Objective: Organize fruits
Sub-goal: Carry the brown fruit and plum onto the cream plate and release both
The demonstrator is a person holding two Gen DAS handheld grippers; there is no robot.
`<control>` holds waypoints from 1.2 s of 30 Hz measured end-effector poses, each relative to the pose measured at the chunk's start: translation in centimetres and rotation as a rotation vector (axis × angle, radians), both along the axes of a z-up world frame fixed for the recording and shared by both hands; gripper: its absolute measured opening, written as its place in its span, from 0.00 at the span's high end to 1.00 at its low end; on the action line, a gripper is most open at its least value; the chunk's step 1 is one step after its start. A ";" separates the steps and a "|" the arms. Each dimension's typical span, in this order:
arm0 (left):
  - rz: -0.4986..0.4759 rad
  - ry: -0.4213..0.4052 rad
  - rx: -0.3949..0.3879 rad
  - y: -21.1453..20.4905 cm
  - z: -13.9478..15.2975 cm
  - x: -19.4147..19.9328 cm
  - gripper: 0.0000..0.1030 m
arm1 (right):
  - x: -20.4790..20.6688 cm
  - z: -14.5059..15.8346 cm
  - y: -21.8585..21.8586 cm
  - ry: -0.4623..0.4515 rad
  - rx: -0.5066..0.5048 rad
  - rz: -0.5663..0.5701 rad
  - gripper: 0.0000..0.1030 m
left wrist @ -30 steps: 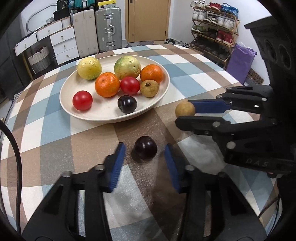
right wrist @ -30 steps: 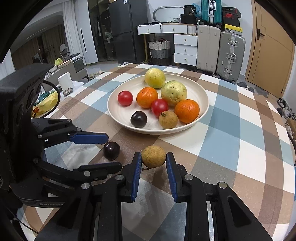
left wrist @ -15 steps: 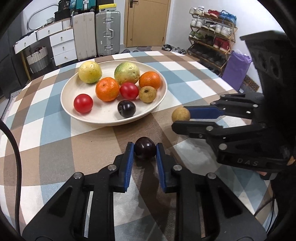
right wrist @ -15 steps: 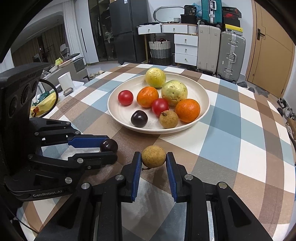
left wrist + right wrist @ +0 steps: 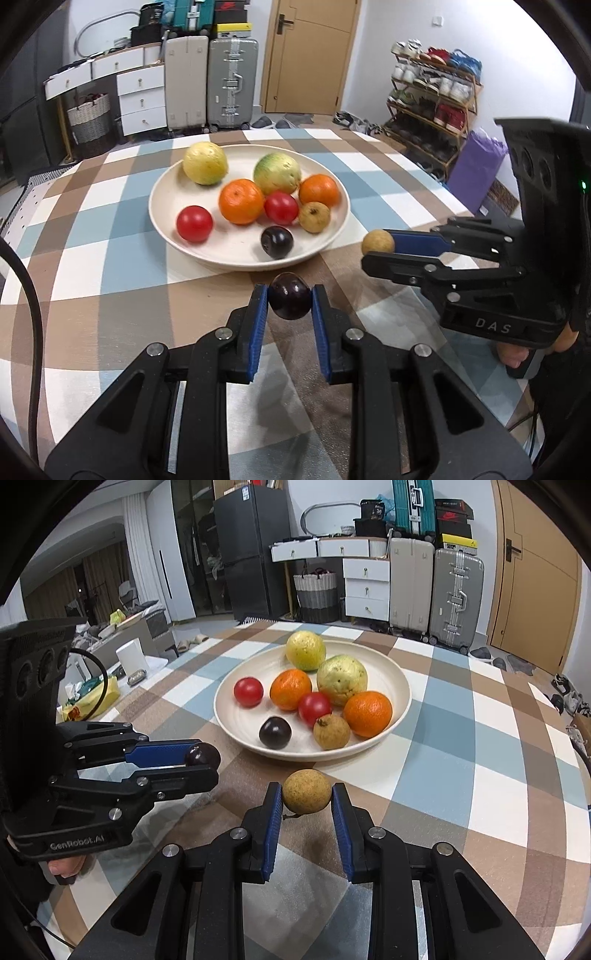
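My left gripper point(image 5: 289, 294) is shut on a dark plum point(image 5: 289, 304), held a little above the checked tablecloth just in front of the cream plate point(image 5: 229, 249). To its right, my right gripper point(image 5: 306, 794) is shut on a round tan fruit point(image 5: 306, 788), also near the plate's point(image 5: 402, 686) front rim. The plate holds two yellow-green fruits, two oranges point(image 5: 242, 201), two red tomatoes, another dark plum point(image 5: 277, 242) and a small tan fruit point(image 5: 314, 217). From the right wrist view the left gripper point(image 5: 201, 764) shows side-on with the plum point(image 5: 203, 755) at its tips.
The round table point(image 5: 480, 738) has a blue, brown and white checked cloth. A black cable point(image 5: 33, 314) runs along its left side. Beyond the table stand suitcases point(image 5: 210, 81), white drawers and a shoe rack point(image 5: 432, 110). A hand point(image 5: 517, 354) grips the right gripper's handle.
The left gripper's jaws came shut on the dark plum, then lifted it off the cloth toward the plate. The right gripper stayed still, holding the tan fruit.
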State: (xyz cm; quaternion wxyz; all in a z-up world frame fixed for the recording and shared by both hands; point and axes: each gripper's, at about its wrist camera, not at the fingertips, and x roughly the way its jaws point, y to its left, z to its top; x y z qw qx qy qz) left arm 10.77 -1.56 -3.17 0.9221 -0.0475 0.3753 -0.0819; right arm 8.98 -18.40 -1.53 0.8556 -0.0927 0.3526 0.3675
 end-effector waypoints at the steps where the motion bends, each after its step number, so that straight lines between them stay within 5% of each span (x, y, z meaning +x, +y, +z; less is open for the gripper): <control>1: 0.003 -0.002 -0.002 0.2 0.1 -0.1 0.79 | 0.0 0.0 0.0 -0.004 0.003 -0.004 0.73; 36: 0.142 -0.060 -0.015 3.6 1.1 3.8 0.79 | 3.0 2.2 2.0 -0.002 0.123 -0.068 0.73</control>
